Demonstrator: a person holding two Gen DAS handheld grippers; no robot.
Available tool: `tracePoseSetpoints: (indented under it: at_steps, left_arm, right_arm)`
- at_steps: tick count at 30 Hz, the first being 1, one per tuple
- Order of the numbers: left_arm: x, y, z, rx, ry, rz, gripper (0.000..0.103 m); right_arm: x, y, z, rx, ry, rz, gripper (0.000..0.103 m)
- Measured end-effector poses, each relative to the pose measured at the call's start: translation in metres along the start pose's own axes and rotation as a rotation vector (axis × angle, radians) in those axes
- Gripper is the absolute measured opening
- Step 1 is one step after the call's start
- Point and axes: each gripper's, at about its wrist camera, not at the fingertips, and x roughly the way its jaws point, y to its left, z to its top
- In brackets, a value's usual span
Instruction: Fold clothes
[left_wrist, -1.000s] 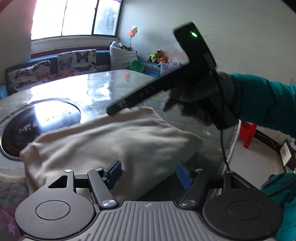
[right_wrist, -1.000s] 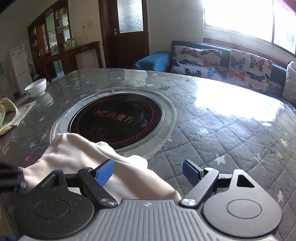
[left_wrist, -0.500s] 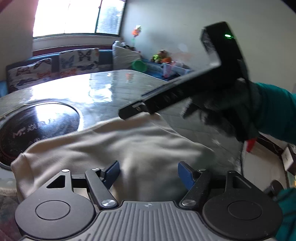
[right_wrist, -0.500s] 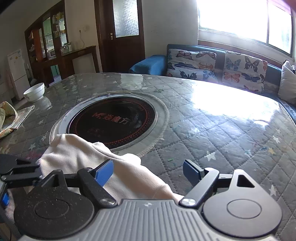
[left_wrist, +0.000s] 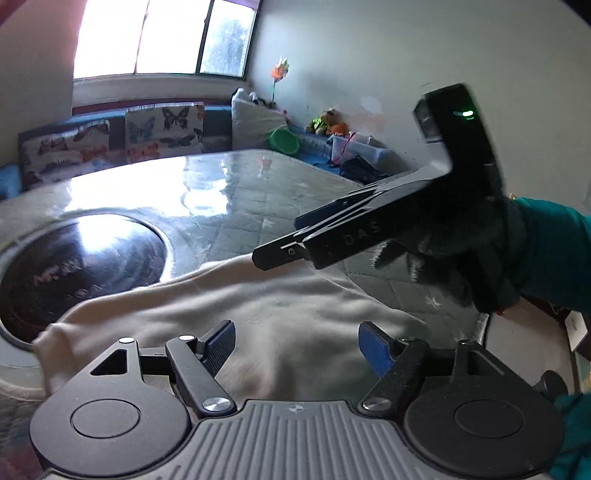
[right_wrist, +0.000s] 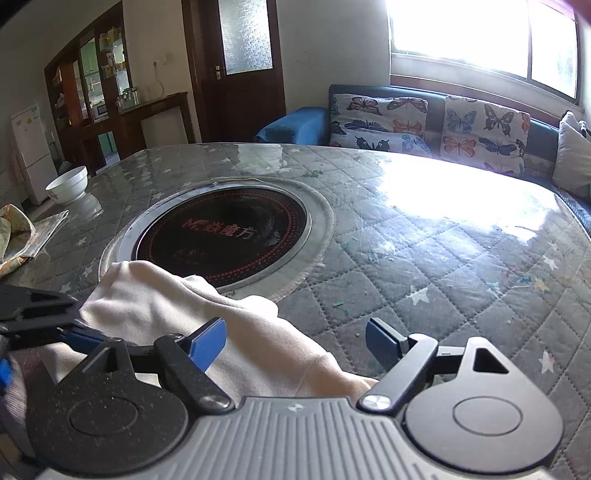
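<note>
Jaws of the left gripper (left_wrist: 295, 343) have just been opening, empty, over the cream folded garment (left_wrist: 258, 314) on the grey quilted table (right_wrist: 424, 258); the right gripper (right_wrist: 295, 339) tilts downward, spread wide, gripping nothing.

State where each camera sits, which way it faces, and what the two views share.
Left wrist: sits behind the open left gripper, facing the windowed corner; shows the right gripper, gloved hand, teal sleeve.
Right wrist: sits behind the open right gripper, facing the door and sofa.
Shared: cream garment, round cooktop, quilted table.
</note>
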Motion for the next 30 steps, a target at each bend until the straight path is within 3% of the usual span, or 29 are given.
tracePoseSetpoints:
  at_steps: [5, 12, 15, 20, 24, 30]
  left_arm:
    - [-0.002, -0.017, -0.013, 0.052, 0.027, -0.071, 0.083]
    - [-0.015, -0.036, -0.034, 0.074, 0.081, -0.160, 0.083]
    - [-0.020, -0.040, -0.030, 0.093, 0.053, -0.136, 0.083]
    - [-0.021, -0.024, -0.014, 0.046, -0.024, -0.031, 0.083]
    - [-0.011, -0.018, -0.018, 0.030, 0.024, -0.017, 0.084]
    - [-0.024, -0.028, -0.036, 0.059, 0.078, -0.066, 0.085]
  right_arm:
    - [-0.005, -0.001, -0.003, 0.005, -0.006, -0.003, 0.085]
    - [-0.012, 0.001, -0.010, 0.006, -0.004, 0.008, 0.085]
    - [-0.014, 0.005, -0.013, -0.010, -0.004, 0.012, 0.085]
    - [-0.013, 0.007, -0.014, -0.010, -0.005, 0.012, 0.085]
    - [-0.008, 0.018, -0.022, -0.052, 0.025, 0.024, 0.085]
    - [-0.022, 0.035, -0.042, -0.159, 0.060, 0.023, 0.085]
